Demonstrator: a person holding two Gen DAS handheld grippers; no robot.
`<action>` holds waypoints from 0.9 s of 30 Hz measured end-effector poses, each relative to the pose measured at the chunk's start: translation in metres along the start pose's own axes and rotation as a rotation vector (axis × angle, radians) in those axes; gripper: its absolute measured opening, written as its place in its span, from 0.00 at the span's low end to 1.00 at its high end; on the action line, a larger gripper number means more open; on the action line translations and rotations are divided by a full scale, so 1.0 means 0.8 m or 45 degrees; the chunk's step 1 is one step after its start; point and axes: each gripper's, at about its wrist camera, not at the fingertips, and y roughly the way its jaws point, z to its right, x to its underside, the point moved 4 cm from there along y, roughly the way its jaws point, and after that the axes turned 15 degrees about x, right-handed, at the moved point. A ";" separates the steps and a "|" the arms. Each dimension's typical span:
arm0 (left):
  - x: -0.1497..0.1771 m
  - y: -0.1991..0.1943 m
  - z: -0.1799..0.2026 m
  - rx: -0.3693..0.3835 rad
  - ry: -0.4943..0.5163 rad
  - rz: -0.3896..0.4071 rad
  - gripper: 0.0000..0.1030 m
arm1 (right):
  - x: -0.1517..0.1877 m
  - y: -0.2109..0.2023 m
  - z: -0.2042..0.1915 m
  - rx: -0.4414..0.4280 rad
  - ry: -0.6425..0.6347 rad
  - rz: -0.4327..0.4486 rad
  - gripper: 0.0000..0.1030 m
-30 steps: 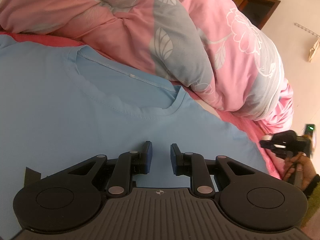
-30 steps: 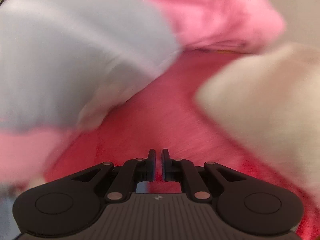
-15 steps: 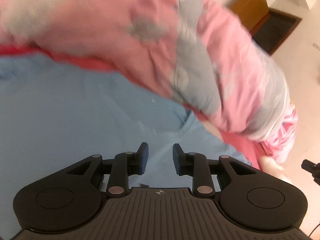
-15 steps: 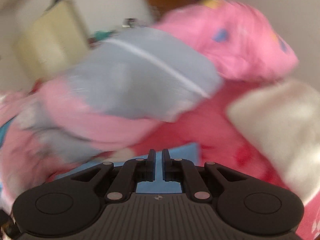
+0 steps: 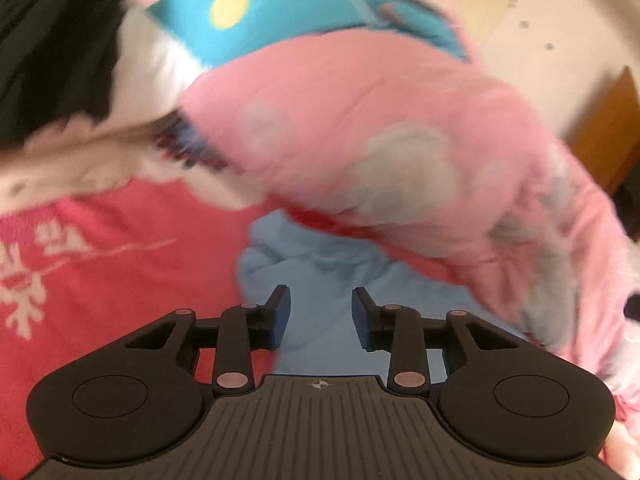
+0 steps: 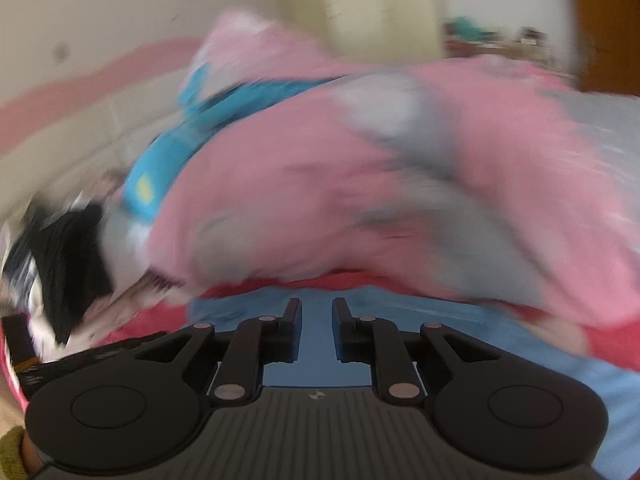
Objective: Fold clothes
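The left gripper (image 5: 319,316) fills the bottom of its fisheye view, its two black fingers with blue pads (image 5: 280,314) standing well apart and holding nothing. Between and beyond the fingertips lies a light blue T-shirt (image 5: 320,264), rumpled at its far edge, spread on a red-pink blanket (image 5: 112,248) with a white pattern at the left. Behind the shirt, a bulky pink quilt (image 5: 380,152) with pale grey patches is heaped up, blurred. Above it sits a bright blue cushion or plush item (image 5: 256,28) with a yellow dot, and a black and white cloth (image 5: 52,48) lies at upper left. A cream wall and an orange-brown wooden piece show at the right edge.

The right gripper (image 6: 316,328) is also empty, its fingers parted with a narrower gap. The light blue T-shirt (image 6: 500,344) lies flat under and ahead of the fingers, stretching to the right. Beyond it is the same pink and grey quilt (image 6: 360,184), strongly blurred, with the bright blue item (image 6: 168,164) at its left and dark cloth (image 6: 68,264) further left. A pale wall and a cream cabinet stand in the background. An olive-green sleeve cuff (image 6: 12,452) shows at the bottom left corner.
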 end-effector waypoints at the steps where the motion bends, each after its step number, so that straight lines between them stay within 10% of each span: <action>1: 0.004 0.005 -0.006 -0.008 -0.008 0.000 0.32 | -0.003 0.013 -0.027 -0.025 -0.054 -0.011 0.17; 11: 0.029 0.014 -0.038 -0.031 0.012 0.028 0.32 | 0.009 0.126 -0.236 -0.219 -0.548 -0.138 0.17; 27: 0.038 0.010 -0.044 -0.026 -0.026 0.076 0.32 | 0.072 0.244 -0.345 -0.174 -0.930 -0.442 0.31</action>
